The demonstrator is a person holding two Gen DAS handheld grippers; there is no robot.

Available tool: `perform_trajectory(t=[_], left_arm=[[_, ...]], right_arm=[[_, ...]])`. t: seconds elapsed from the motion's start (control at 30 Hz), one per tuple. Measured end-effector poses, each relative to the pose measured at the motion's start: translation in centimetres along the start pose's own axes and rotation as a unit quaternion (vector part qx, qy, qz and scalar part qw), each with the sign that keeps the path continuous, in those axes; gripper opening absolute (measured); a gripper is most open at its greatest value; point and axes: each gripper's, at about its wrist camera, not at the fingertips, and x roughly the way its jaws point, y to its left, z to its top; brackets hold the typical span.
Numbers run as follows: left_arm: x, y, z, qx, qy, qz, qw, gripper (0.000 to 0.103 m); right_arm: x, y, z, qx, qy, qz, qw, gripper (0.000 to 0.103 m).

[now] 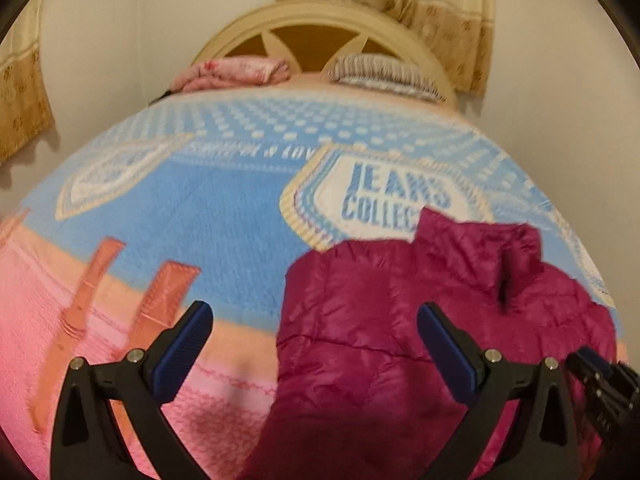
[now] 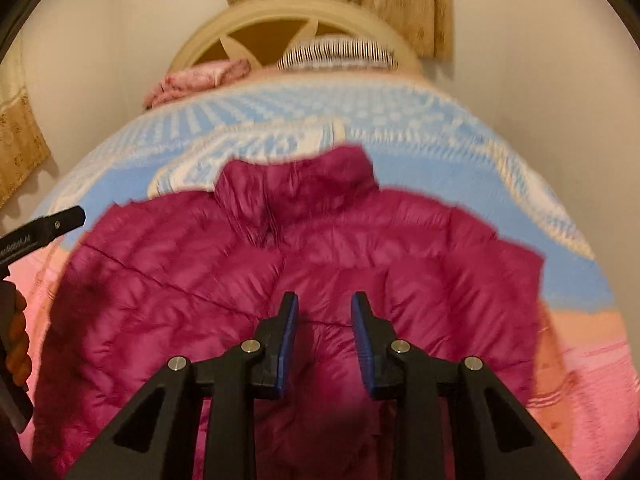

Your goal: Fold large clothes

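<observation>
1. A magenta puffer jacket (image 2: 288,280) lies spread on the bed, collar toward the headboard (image 2: 296,20). It fills the centre and lower half of the right wrist view and the lower right of the left wrist view (image 1: 400,340).
2. The left tongs (image 1: 316,340) are spread wide with nothing between the blue pads. One finger (image 1: 188,344) hangs over bare blanket; the other sits over the jacket's left part.
3. The right tongs (image 2: 325,340) are partly open, a narrow gap between the pads, above the jacket's middle. Nothing is gripped, and whether the tips touch the fabric cannot be told.
4. The blue, white and pink blanket (image 1: 200,208) covers the bed. In the left wrist view its whole left and centre are open, from the jacket's left edge to the bed's left side.
5. In the right wrist view the jacket's right edge stops short of the bed's right side, with a strip of blanket (image 2: 580,320) showing beyond it.
6. Beyond the collar, blanket runs clear up to a pink folded cloth (image 1: 236,72) and a striped pillow (image 1: 384,72) against the headboard at upper centre.
7. Curtains (image 1: 440,8) hang behind the headboard, and pale wall flanks the bed on both sides.
</observation>
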Motion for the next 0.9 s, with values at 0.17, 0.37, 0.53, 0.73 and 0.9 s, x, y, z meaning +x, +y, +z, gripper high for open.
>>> perform_trajectory(t=[0.17, 0.37, 0.53, 0.73, 0.9], left_arm=[[3.0, 1.7, -2.4, -0.036, 0.039, 0.024, 0.9983, 0.103], [4.4, 2.9, -4.5, -0.073, 0.053, 0.028, 0.9955, 0.103], [5.2, 1.5, -4.5, -0.042, 0.061, 0.071, 0.9947, 0.103], [4.8, 2.1, -4.5, -0.050, 0.060, 0.057, 0.9953, 0.103], [3.3, 3.7, -4.6, -0.097, 0.027, 0.012, 0.9949, 0.103]], right_arm=[[2.0, -0.6, -1.5, -0.011, 0.019, 0.002, 1.000, 0.028], [2.9, -0.5, -2.2, -0.015, 0.021, 0.006, 1.000, 0.028], [3.3, -0.2, -2.8, -0.026, 0.011, -0.003, 1.000, 0.029], [3.2, 0.0, -2.6, -0.029, 0.017, -0.009, 0.999, 0.029], [0.6, -1.9, -0.1, 0.054, 0.026, 0.054, 0.997, 0.047]])
